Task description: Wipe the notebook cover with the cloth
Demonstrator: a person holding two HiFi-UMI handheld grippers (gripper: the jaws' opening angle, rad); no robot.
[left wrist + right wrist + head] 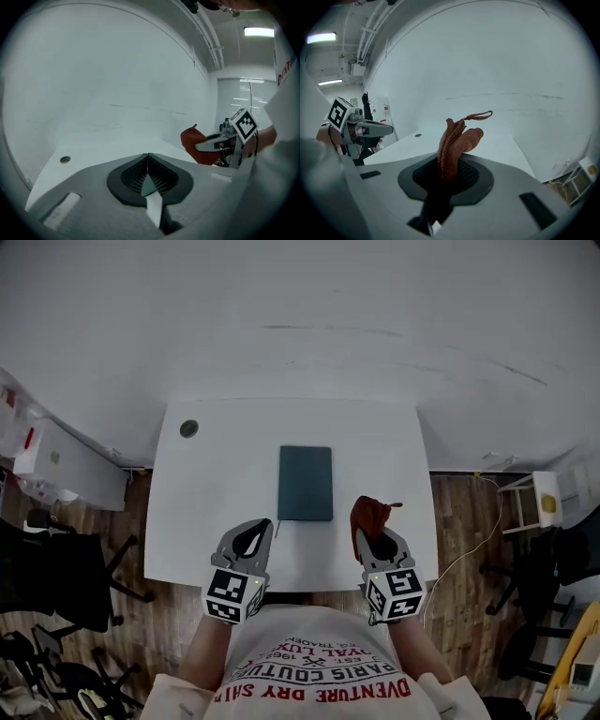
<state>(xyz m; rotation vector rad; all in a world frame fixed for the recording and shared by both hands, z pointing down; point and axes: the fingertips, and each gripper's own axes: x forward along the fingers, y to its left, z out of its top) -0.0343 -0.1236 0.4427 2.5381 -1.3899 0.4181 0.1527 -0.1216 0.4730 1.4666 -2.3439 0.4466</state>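
- Head view: the notebook (305,483) lies flat, and wiping has not yet begun.
- The right gripper (380,538) clenches the cloth (368,514) just right of the notebook; the left gripper (251,538), near its left corner, is pinched together, empty.
- Next, likely: lower the cloth onto the cover.

White table (380,442) on a wood floor (464,512), far edge against a white wall (300,315). One dark teal notebook (306,483) lies flat and closed around the middle, long side running away from the person. Small dark round disc (188,428) sits near the far-left corner, well apart from the notebook.
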